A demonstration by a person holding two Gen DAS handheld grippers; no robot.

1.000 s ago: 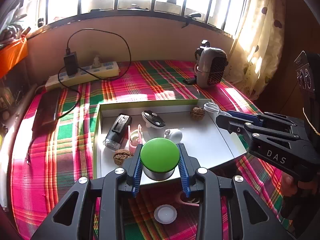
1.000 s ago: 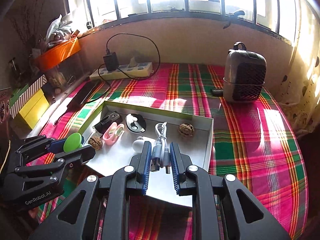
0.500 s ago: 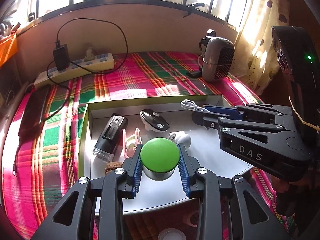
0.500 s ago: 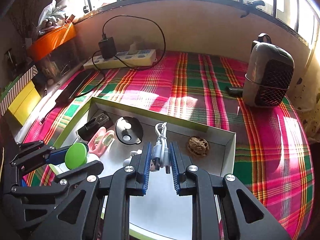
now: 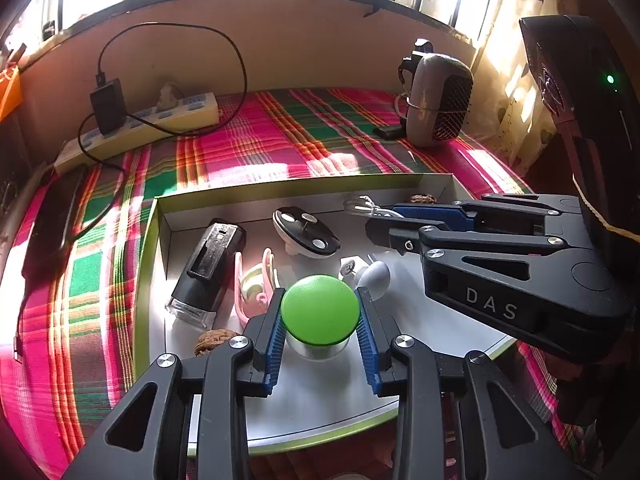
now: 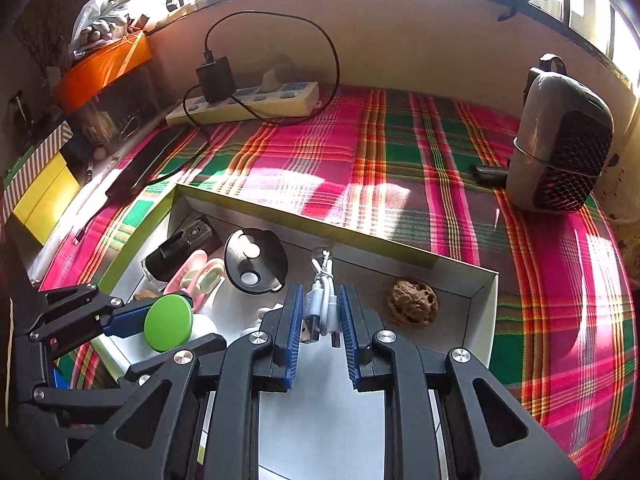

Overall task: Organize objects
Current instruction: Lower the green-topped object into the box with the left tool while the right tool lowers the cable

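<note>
My left gripper [image 5: 320,320] is shut on a green-lidded jar [image 5: 320,310] and holds it over the front of the white box [image 5: 162,216]. The jar also shows in the right wrist view [image 6: 168,322]. My right gripper [image 6: 319,316] is shut on a coiled white USB cable [image 6: 322,304], over the box near its right side. In the box lie a black device [image 5: 208,268], a pink clip [image 5: 256,284], a black-and-white oval gadget [image 5: 306,232], a white earbud piece [image 5: 372,274] and two walnuts [image 6: 412,300] [image 5: 216,340].
The box sits on a plaid cloth [image 6: 440,184]. A power strip with charger [image 5: 152,120] lies at the back left. A small grey heater [image 6: 560,148] stands at the back right. Orange and yellow boxes [image 6: 100,68] stand at the far left.
Both grippers have moved forward over the box with their loads. The right gripper has come further in toward the box's back right corner.
</note>
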